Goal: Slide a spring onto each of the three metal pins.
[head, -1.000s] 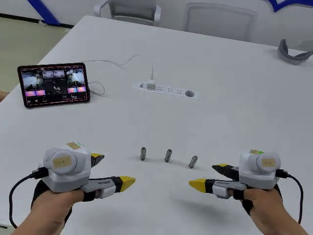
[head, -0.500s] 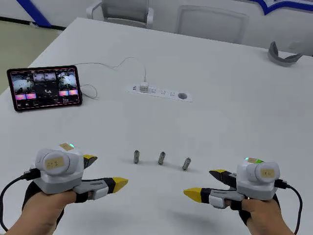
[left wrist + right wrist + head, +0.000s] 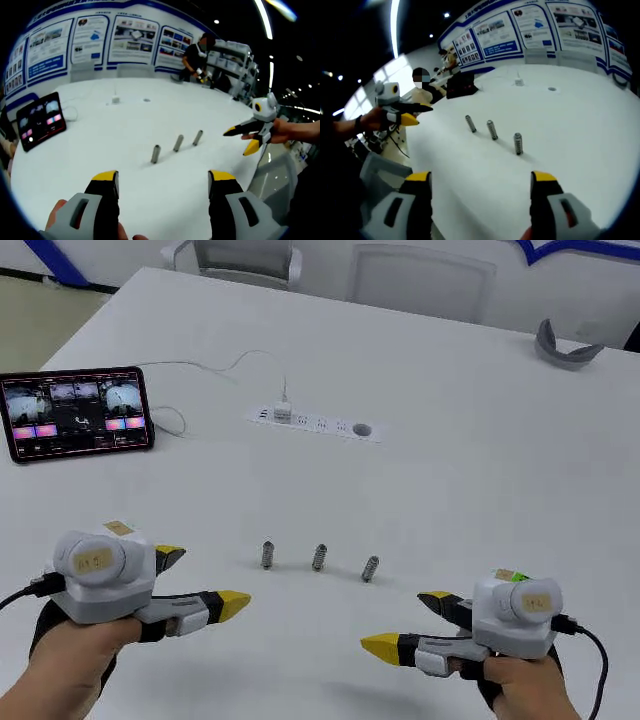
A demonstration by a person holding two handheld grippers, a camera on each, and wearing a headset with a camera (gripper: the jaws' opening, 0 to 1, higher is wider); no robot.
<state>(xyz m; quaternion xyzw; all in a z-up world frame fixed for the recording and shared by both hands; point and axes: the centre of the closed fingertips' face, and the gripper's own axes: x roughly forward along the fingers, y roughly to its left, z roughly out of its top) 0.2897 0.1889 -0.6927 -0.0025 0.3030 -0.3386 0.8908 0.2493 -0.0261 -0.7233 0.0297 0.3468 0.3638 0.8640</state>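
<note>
Three short metal pins stand in a row on the white table (image 3: 480, 470), each with a spring wound around it: the left pin (image 3: 267, 555), the middle pin (image 3: 319, 558) and the right pin (image 3: 370, 568). The same row appears as three pins (image 3: 178, 143) in the left gripper view and three pins (image 3: 492, 130) in the right gripper view. My left gripper (image 3: 195, 583) is open, low at the left, well short of the pins. My right gripper (image 3: 408, 623) is open at the lower right, its yellow tips pointing left. Both hold nothing.
A tablet (image 3: 77, 412) with a lit screen lies at the far left. A white power strip (image 3: 312, 424) with a cable sits beyond the pins. A grey headset (image 3: 565, 347) rests at the far right edge. Chairs (image 3: 420, 282) stand behind the table.
The head camera has tilted, so the whole scene has shifted. Both grippers sit lower and a little further left in the picture; the pins have not moved on the table.
</note>
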